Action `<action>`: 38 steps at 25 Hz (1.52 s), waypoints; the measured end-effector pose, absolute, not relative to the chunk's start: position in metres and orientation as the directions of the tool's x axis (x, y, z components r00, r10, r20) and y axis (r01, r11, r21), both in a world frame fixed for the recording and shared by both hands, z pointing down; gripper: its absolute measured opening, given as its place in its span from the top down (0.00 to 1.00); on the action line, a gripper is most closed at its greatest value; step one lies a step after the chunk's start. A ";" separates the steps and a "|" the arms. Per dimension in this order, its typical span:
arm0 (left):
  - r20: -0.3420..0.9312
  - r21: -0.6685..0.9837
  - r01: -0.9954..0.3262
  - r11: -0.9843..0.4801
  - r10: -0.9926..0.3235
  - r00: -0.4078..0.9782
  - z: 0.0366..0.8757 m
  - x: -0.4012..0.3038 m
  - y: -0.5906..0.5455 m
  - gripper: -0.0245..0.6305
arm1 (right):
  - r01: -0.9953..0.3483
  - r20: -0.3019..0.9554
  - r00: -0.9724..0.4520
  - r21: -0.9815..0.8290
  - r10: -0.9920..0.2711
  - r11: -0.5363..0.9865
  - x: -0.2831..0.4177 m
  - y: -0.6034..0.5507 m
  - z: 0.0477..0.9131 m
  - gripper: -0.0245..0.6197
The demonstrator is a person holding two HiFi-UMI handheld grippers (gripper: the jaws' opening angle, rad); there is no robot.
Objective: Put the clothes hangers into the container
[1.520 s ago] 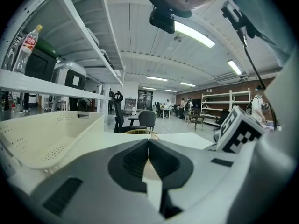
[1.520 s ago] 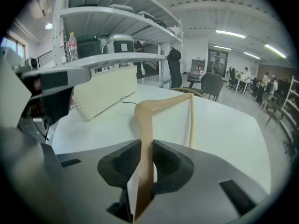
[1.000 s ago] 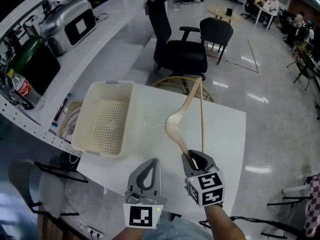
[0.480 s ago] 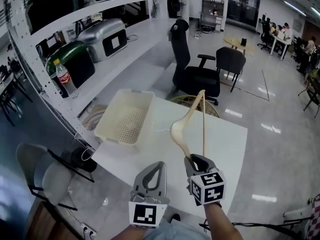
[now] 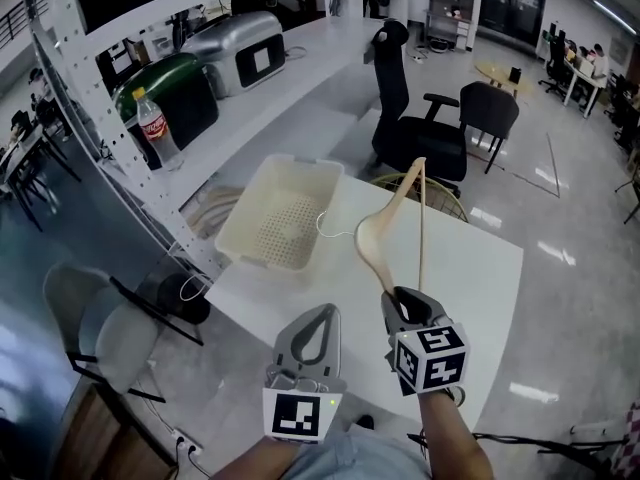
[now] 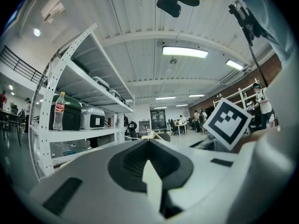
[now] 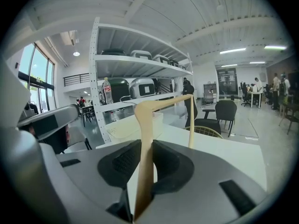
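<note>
Hanger [image 5: 372, 249] of pale wood is held up over the white table [image 5: 474, 268], one arm's end pinched between the jaws of the right gripper [image 5: 403, 304]. Its wire hook reaches toward the near right rim of the cream basket [image 5: 238, 213], which sits at the table's left end. The left gripper [image 5: 320, 313] hangs beside the right one, jaws pressed together on nothing.

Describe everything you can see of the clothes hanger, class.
The clothes hanger is pale wood, with curved shoulders, a thin crossbar and a wire hook pointing toward the cream basket. One shoulder end is clamped in the right gripper; the rest slants up and away over the white table. Nothing else appears to touch it.
</note>
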State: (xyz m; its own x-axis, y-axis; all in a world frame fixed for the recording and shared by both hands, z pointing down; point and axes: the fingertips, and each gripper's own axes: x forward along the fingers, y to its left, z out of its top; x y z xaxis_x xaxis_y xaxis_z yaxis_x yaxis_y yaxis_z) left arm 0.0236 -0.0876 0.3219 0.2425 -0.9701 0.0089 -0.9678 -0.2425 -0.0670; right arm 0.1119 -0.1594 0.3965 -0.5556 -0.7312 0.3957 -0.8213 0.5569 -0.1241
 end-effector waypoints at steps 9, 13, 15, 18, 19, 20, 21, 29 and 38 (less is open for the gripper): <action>-0.005 -0.055 -0.953 -0.297 -0.955 0.298 0.319 -0.064 -0.158 0.94 | -0.860 0.427 -0.494 -0.116 -0.757 0.496 0.039 -0.209 0.400 0.83; -0.008 -0.047 -0.940 -0.339 -0.940 0.340 0.316 -0.096 -0.186 0.94 | -0.874 0.420 -0.471 -0.103 -0.776 0.475 0.004 -0.234 0.386 0.83; -0.009 -0.044 -0.933 -0.358 -0.933 0.359 0.315 -0.110 -0.196 0.94 | -0.880 0.415 -0.459 -0.092 -0.786 0.465 -0.012 -0.245 0.379 0.83; -0.019 -0.043 -0.924 -0.381 -0.924 0.382 0.309 -0.132 -0.213 0.94 | -0.888 0.409 -0.444 -0.080 -0.797 0.454 -0.036 -0.260 0.371 0.83; -0.024 -0.045 -0.921 -0.388 -0.921 0.389 0.307 -0.139 -0.218 0.94 | -0.890 0.407 -0.440 -0.078 -0.801 0.449 -0.043 -0.264 0.370 0.83; -0.029 -0.047 -0.918 -0.394 -0.918 0.396 0.305 -0.145 -0.224 0.94 | -0.892 0.404 -0.435 -0.076 -0.804 0.445 -0.049 -0.269 0.368 0.83; -0.034 -0.048 -0.915 -0.400 -0.915 0.402 0.303 -0.151 -0.229 0.94 | -0.895 0.402 -0.431 -0.074 -0.808 0.441 -0.056 -0.274 0.367 0.83; -0.015 -0.057 -0.897 -0.438 -0.898 0.439 0.309 -0.178 -0.254 0.94 | -0.902 0.381 -0.418 -0.065 -0.825 0.427 -0.090 -0.298 0.353 0.83; 0.007 -0.053 -0.905 -0.422 -0.906 0.422 0.315 -0.171 -0.253 0.94 | -0.890 0.386 -0.445 -0.087 -0.808 0.448 -0.088 -0.299 0.358 0.83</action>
State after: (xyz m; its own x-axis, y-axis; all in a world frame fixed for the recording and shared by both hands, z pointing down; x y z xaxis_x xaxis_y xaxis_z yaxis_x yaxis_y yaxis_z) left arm -0.1705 -0.2532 0.3151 0.4222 -0.9065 0.0069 -0.9051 -0.4219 -0.0526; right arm -0.0880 -0.2994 0.3581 -0.4450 -0.8082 0.3857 -0.8896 0.4484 -0.0869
